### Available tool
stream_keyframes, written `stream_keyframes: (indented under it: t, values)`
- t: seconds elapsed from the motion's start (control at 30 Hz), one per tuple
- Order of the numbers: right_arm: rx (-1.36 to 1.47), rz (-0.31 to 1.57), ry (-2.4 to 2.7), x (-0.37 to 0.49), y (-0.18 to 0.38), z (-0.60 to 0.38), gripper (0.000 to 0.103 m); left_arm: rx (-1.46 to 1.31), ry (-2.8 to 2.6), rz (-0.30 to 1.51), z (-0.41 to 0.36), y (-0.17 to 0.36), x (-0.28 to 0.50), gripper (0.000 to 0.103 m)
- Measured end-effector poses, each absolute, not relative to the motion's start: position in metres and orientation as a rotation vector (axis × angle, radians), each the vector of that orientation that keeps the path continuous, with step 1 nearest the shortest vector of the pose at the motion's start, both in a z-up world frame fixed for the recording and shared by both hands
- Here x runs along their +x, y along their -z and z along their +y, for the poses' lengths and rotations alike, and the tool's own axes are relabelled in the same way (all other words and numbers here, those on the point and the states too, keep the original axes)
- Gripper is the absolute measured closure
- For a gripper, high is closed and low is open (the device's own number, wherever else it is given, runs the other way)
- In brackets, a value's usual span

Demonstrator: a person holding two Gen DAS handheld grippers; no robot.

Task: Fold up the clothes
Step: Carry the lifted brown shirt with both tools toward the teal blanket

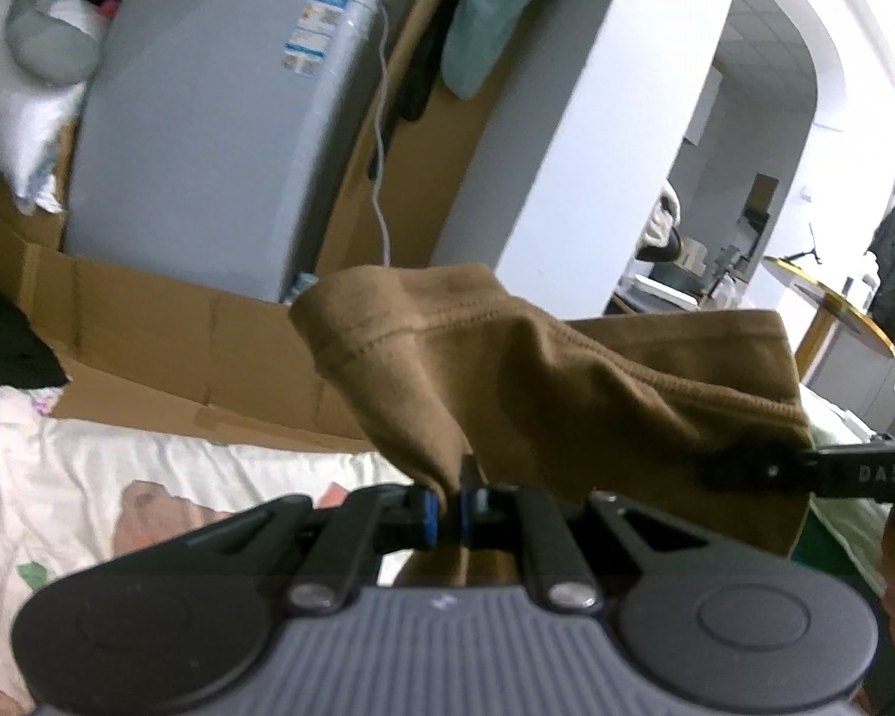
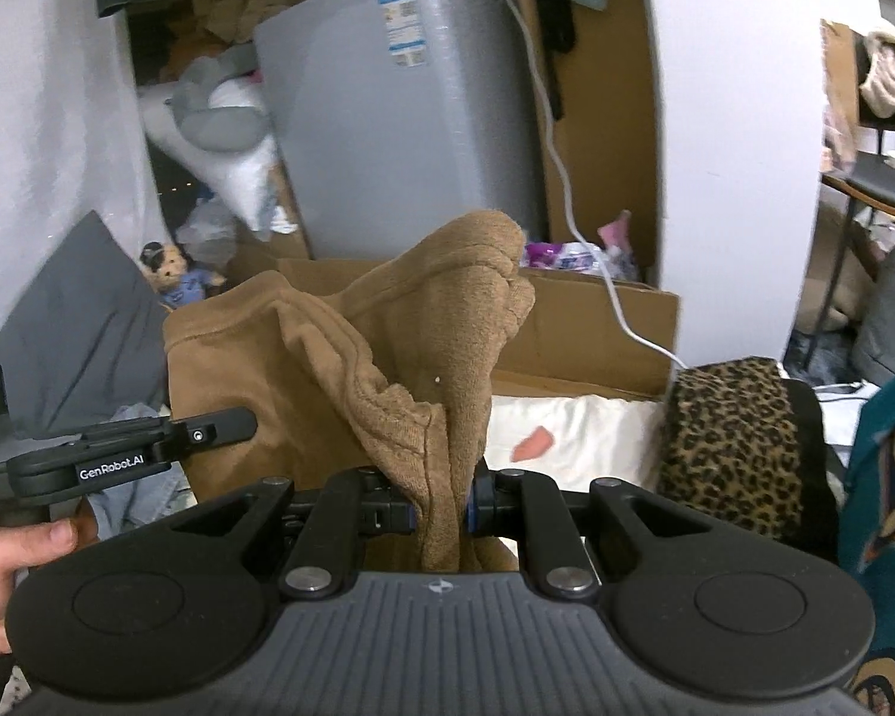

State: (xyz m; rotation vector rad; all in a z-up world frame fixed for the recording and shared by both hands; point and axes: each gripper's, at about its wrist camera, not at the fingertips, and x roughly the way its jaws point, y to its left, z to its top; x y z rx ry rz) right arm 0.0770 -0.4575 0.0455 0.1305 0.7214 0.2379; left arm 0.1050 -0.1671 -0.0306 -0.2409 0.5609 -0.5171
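Observation:
A brown garment (image 1: 543,376) with stitched hems hangs in the air above a floral sheet (image 1: 89,477). My left gripper (image 1: 447,510) is shut on a pinched corner of it, blue pads tight against the cloth. In the right wrist view the same brown garment (image 2: 352,358) bunches upward, and my right gripper (image 2: 441,510) is shut on a thick fold of it. The right gripper's black finger (image 1: 805,471) shows at the garment's right edge in the left view. The left gripper's body (image 2: 89,453), held by a hand (image 2: 6,561), sits at the left of the right view.
A grey appliance (image 1: 209,119) stands in a cardboard box (image 1: 149,328) behind the bed, with a white cable (image 2: 561,179) hanging down. A leopard-print cloth (image 2: 734,441) lies at the right. A grey pillow (image 2: 83,328) and a teddy bear (image 2: 173,274) sit at the left.

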Motion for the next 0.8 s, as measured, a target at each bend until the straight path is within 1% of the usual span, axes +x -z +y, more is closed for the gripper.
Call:
stream_keyframes:
  t: [0.8]
  values:
    - [0.15, 0.733, -0.067, 0.063, -0.01, -0.551, 0.089, -0.206, 0.664, 0.63, -0.262, 0.066, 0.13, 0.096]
